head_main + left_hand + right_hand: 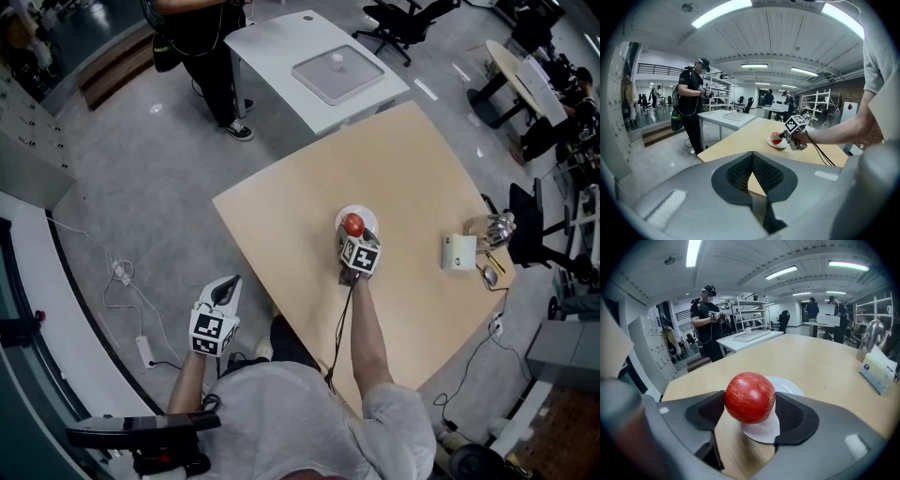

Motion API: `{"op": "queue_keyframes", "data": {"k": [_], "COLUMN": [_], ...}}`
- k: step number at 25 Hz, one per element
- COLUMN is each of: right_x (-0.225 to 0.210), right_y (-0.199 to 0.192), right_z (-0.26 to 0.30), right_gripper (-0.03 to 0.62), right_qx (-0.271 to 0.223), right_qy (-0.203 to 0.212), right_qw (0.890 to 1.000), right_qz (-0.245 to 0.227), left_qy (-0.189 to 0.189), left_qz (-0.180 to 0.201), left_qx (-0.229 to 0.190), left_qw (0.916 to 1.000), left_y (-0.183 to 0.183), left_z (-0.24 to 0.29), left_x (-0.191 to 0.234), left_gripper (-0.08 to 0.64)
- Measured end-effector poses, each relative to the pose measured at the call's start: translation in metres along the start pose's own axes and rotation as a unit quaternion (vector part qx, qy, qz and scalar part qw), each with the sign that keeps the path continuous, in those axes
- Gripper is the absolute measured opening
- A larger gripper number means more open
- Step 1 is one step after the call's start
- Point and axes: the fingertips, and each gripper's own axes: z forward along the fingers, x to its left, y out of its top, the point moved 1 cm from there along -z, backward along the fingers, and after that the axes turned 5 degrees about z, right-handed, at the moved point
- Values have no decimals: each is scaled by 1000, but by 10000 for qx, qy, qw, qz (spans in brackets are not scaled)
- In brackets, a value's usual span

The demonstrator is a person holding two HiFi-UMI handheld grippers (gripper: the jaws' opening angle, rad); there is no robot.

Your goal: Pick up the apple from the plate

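Observation:
The red apple (749, 397) sits between the dark pads of my right gripper (750, 409), which press on it from both sides. The white plate (788, 386) shows just beneath and behind it; whether the apple still touches the plate I cannot tell. In the head view the apple (353, 225) and plate (368, 217) lie mid-table, with the right gripper (353, 234) reaching in from the near side. My left gripper (226, 289) hangs off the table's left edge over the floor, its jaws (752, 159) together and empty. From there the apple (776, 137) is seen far ahead.
The tan table (309, 187) carries a white napkin holder (459, 251) and a shiny metal object (494, 228) near its right edge. Behind stands a white table (272, 42) with a grey tray (337, 73), and a person (202, 37). Cables (122, 274) lie on the floor at left.

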Motion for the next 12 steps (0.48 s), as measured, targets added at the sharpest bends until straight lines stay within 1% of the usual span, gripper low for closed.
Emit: {"op": "queue_keyframes", "data": {"k": [6,12], "right_x": [0,-4], "right_y": [7,11], "right_z": [-9,-34], "right_gripper": [342,342], "right_qx": [-163,-420], "right_qy": [54,37], "right_qw": [9998,9989], "right_qz": [41,189], "left_qy": [-51,-165], "left_qz": [-3,24], "left_qx": [-52,-135], "left_qw": [10000,9998], "left_y": [0,2], "left_z": [0,1], "left_x": [-3,-11], "left_gripper": [20,20]}}
